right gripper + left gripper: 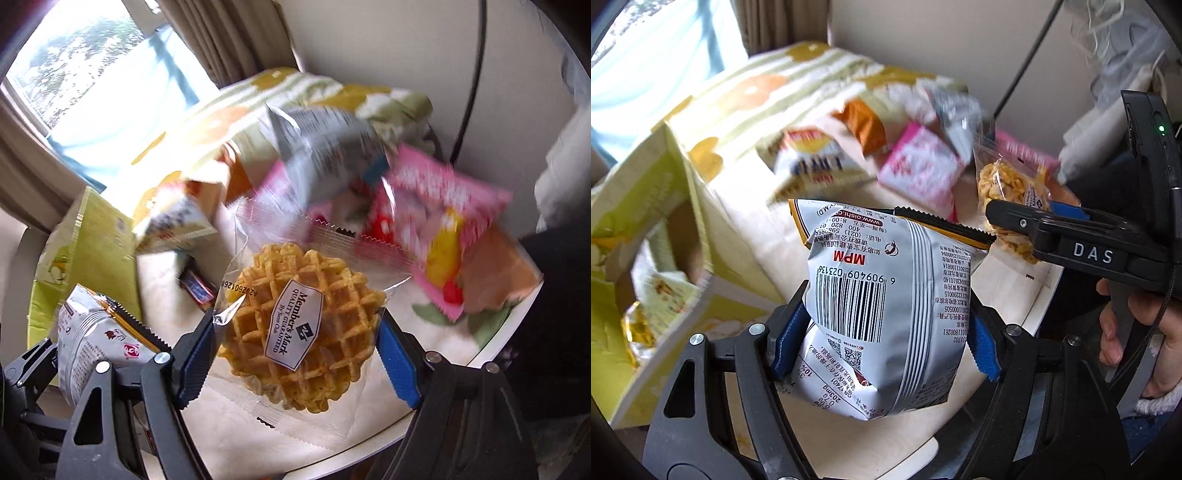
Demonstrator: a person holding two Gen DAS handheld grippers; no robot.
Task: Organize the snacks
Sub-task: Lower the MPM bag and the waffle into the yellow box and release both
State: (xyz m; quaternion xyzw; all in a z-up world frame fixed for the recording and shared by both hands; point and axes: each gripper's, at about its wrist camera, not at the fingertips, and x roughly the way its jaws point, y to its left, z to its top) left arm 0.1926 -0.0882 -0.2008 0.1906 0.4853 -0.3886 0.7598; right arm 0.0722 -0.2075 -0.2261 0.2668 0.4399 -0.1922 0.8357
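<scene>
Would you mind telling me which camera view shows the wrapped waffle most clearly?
The right wrist view: the wrapped waffle fills the middle, sharp, between the right gripper's jaws, with its label readable. The left wrist view shows only part of it, partly hidden behind that gripper.

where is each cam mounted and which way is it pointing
Left wrist: sits on the left gripper, angled down at the silver chip bag it clamps; the right gripper and a hand show at right.
Right wrist: sits on the right gripper, angled down at the wrapped waffle it clamps; the left gripper's frame shows at lower left.
Shared: both bags, the yellow-green box, the pink packets.
</scene>
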